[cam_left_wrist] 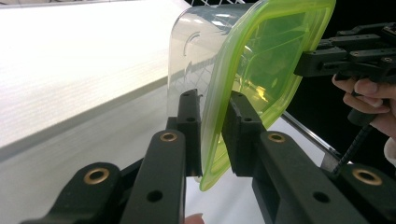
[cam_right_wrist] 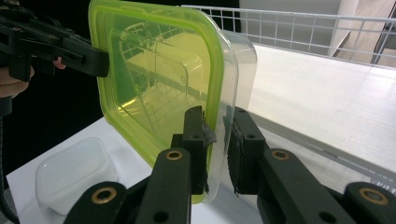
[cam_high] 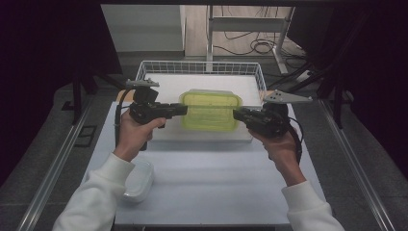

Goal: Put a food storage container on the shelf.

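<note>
Left gripper [cam_high: 182, 109] and right gripper [cam_high: 236, 114], each clamped on an opposite short edge of a clear container with a yellow-green lid [cam_high: 210, 109]. In the left gripper view the two black jaws pinch the lid's rim and the clear wall beneath it [cam_left_wrist: 219, 116]; in the right gripper view the jaws do the same on the far edge [cam_right_wrist: 215, 126], with the other tongs visible beyond at the box's opposite side [cam_right_wrist: 88, 58]. The container hangs between the two tongs, level in the high view, over the front part of a white wire basket [cam_high: 144, 72] that stands on the white table [cam_high: 216, 192]; it appears to be clear of the basket floor, though the gap beneath cannot be seen directly

Progress, as judged: the two-sided grasp is made and the box seems lifted; what is left is to carry it and set it down, either into the basket or out onto the table in front. The direction cannot be read from the scene

A second container [cam_high: 139, 180], white and translucent, rests on the table at the near left, partly covered by the person's left sleeve [cam_high: 96, 197]. Whether the lid of the held box is fully snapped on is hard to judge; glare on the basket floor washes out detail, and the surroundings of the table lie in darkness
</note>
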